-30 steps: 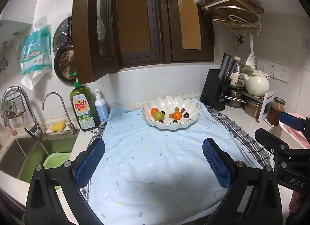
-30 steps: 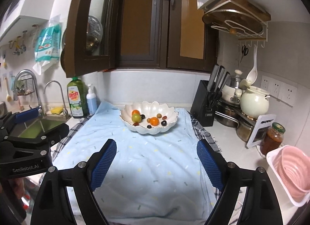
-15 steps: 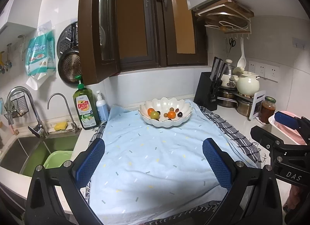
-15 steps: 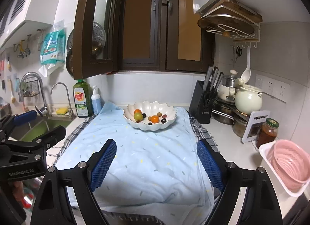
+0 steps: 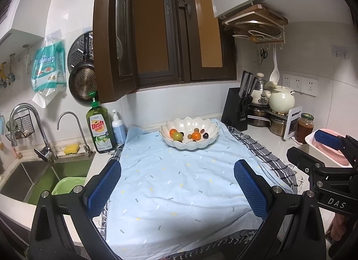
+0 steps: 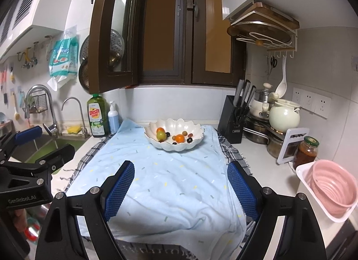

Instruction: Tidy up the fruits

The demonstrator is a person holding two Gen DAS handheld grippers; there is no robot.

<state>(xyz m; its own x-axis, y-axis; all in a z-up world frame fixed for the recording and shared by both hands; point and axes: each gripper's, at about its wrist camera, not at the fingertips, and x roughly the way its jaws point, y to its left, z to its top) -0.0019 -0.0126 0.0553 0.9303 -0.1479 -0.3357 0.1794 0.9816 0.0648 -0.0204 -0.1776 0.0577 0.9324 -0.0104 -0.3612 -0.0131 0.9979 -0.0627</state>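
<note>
left tongs (image 5: 177,182): spread, empty | right tongs (image 6: 180,183): spread, empty | both angled slightly down toward bowl (image 5: 190,145), apparently fruit-filled

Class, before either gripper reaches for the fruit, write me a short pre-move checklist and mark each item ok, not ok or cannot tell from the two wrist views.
1. Left gripper open, nothing between its fingers: ok.
2. Right gripper open and empty: ok.
3. White bowl upright on the blue cloth: ok.
4. Fruit all inside the bowl: ok.
5. Cloth between grippers and bowl bare: ok.
6. Destination for sorted fruit: cannot tell.
</note>
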